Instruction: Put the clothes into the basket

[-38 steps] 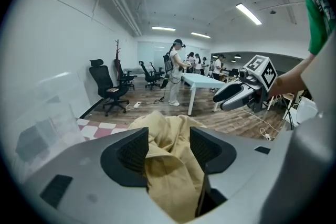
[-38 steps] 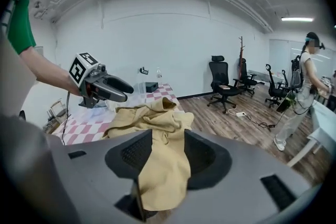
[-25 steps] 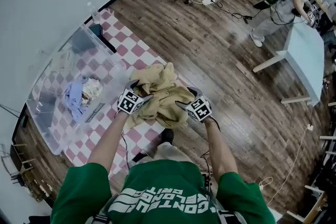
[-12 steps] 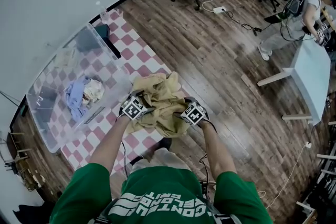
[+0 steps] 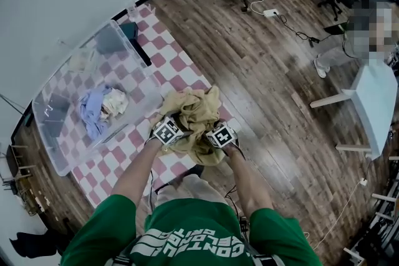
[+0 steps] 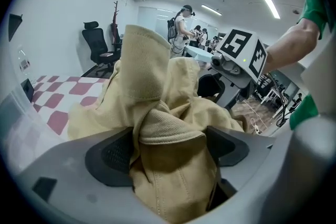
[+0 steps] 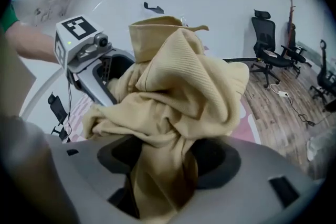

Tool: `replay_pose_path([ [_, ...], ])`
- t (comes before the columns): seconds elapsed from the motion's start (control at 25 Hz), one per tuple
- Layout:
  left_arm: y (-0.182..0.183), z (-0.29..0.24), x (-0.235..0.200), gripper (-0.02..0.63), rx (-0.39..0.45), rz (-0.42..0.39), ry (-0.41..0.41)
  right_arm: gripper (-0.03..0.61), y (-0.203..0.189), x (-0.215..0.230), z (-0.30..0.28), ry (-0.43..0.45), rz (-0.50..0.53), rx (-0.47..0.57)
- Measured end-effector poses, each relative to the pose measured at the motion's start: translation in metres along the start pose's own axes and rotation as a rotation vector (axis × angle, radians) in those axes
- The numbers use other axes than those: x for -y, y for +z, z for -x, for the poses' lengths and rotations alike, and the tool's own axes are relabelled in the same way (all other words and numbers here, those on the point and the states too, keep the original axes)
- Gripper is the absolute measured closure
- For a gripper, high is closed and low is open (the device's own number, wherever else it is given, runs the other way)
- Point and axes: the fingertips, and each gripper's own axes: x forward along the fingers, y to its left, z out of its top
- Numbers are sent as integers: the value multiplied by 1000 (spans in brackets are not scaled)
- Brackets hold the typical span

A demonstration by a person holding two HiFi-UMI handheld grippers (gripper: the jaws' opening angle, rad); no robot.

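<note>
**Ana:** What is between the jaws of the left gripper (image 6: 169,150)?

**Ben:** The tan cloth (image 6: 157,92). It fills the whole gap. Those jaws stand wide apart and have just been opening.

**Ana:** And the right gripper (image 7: 167,160)?

**Ben:** Its jaws have just been closing. They squeeze a fold of the same cloth.

**Ana:** Where does the cloth lie?

**Ben:** It is piled up in front of both pairs of jaws, on the pink-checked table (image 5: 177,62).

**Ana:** And the clear basket (image 5: 45,137)?

**Ben:** It is off to the left of the left jaws, on the same table. Inside are a blue cloth (image 5: 92,112) and a white cloth (image 5: 113,103), touching. A grey thing (image 5: 111,42) sits at the far end. I cannot tell what it is.

**Ana:** How does the tan cloth look?

**Ben:** Thick and all crumpled. It has a ribbed band and stitched seams.
</note>
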Motion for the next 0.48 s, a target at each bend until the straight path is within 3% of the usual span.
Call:
replay_pose_path([
  [0.16, 3, -7, 14, 216, 19, 18, -32, 313, 17, -5, -11, -16, -62, 33],
  [0.32, 9, -7, 20, 288, 65, 65, -41, 431, 31, -13, -10, -19, -102, 108],
  [0.48, 19, 0, 28, 346, 117, 87, -62, 478, 41, -15, 2, -22, -135, 183],
])
